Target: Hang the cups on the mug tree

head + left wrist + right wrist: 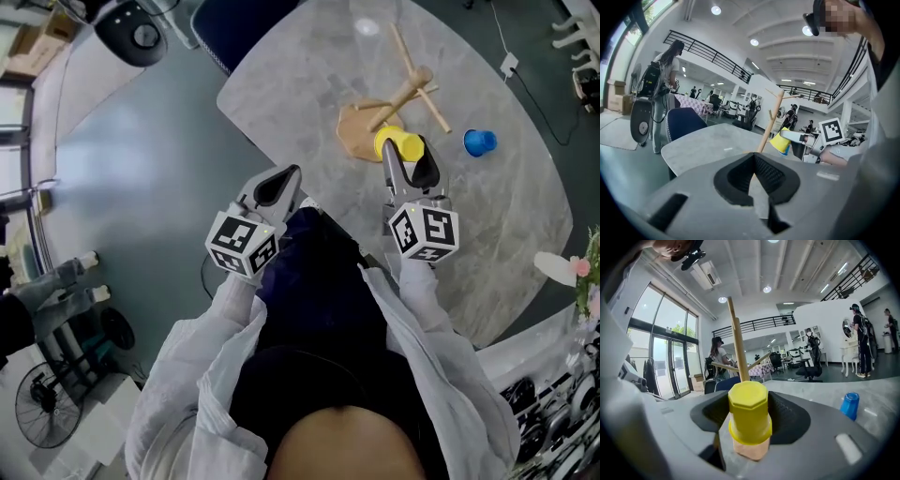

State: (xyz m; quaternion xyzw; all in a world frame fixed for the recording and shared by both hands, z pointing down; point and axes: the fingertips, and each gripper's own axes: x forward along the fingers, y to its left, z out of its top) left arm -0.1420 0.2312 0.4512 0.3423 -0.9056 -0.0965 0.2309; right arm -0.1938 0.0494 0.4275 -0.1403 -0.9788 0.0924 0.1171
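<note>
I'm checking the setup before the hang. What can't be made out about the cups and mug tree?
yellow cup handle, if any: right gripper view, behind its own body; head view, covered by the right gripper.
blue cup handle: head view, too small.
mug tree lower stem: right gripper view, behind the yellow cup.

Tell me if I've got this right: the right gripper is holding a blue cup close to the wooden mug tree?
Not quite: the cup is yellow, not blue. The right gripper view shows the right gripper closed on the yellow cup close to the wooden mug tree. The blue cup stands by itself on the table.
</note>
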